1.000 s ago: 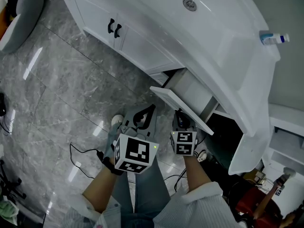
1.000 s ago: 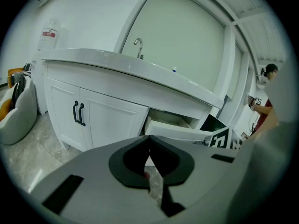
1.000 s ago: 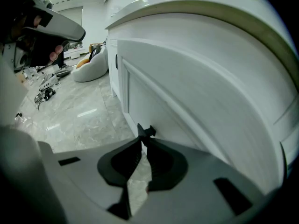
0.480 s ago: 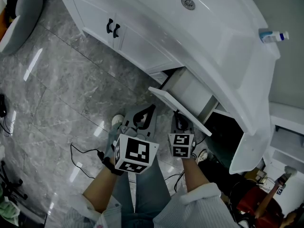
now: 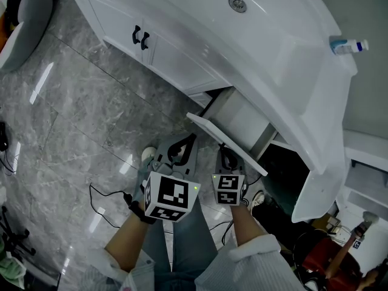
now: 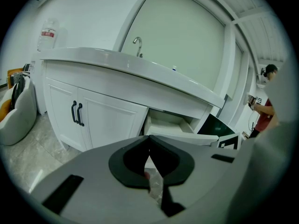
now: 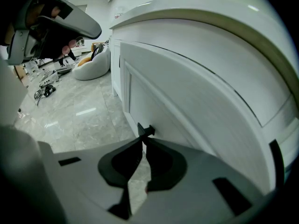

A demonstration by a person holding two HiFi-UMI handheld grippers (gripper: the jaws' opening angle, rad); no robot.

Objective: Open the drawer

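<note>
My right fingers [image 7: 163, 167] are pinched on the drawer handle [image 7: 145, 130] straight ahead, so I'd pull back toward me; left fingers [image 6: 173, 164] shut, empty.

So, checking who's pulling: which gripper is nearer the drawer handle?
Right. The right gripper grips the drawer handle; the left gripper hangs shut alongside, short of the drawer.
</note>
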